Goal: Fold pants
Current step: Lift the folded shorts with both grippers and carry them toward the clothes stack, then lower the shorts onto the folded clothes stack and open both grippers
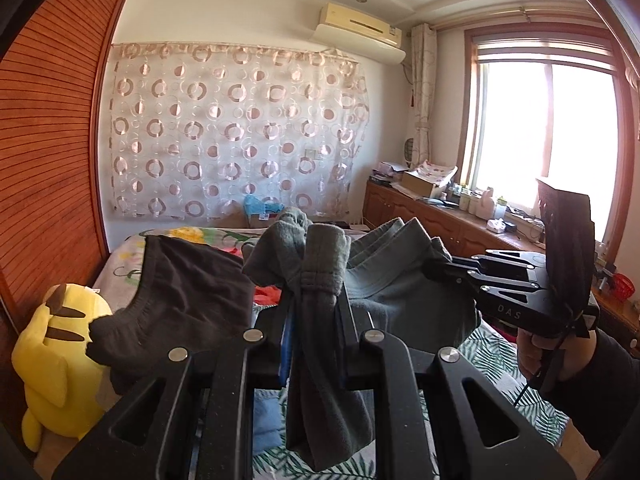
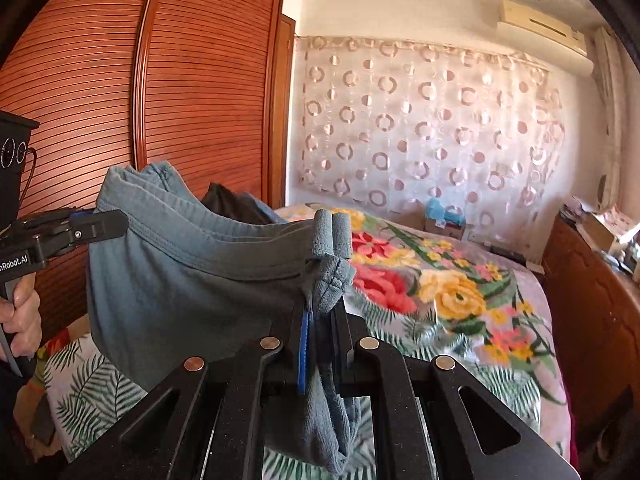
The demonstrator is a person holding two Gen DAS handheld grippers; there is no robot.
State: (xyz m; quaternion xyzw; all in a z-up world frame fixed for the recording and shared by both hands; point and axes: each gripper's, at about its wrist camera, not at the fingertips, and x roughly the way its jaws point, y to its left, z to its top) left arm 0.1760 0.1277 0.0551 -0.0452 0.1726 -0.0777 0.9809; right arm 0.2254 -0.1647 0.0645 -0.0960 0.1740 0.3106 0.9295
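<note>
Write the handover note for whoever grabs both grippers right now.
Left gripper: jaws shut on one end of the grey-blue pants' waistband.
Right gripper: jaws shut on the other end.
The pants hang in the air between both grippers, waistband stretched, above the floral bedspread. A dark garment sits nearby.
Done: pants picked up.
Left: lay them flat on the bed; no fold is visible yet.

Matte black tongs [image 1: 316, 300] with silver round screws, white "DAS" lettering, bare-skinned hand [image 1: 536, 354], dark sleeve.

Daylit room, strong fisheye bend.
The window [image 1: 548, 128] blew out white with glare; frame corners went black, the bedspread [image 2: 460, 288] slightly blurred.
</note>
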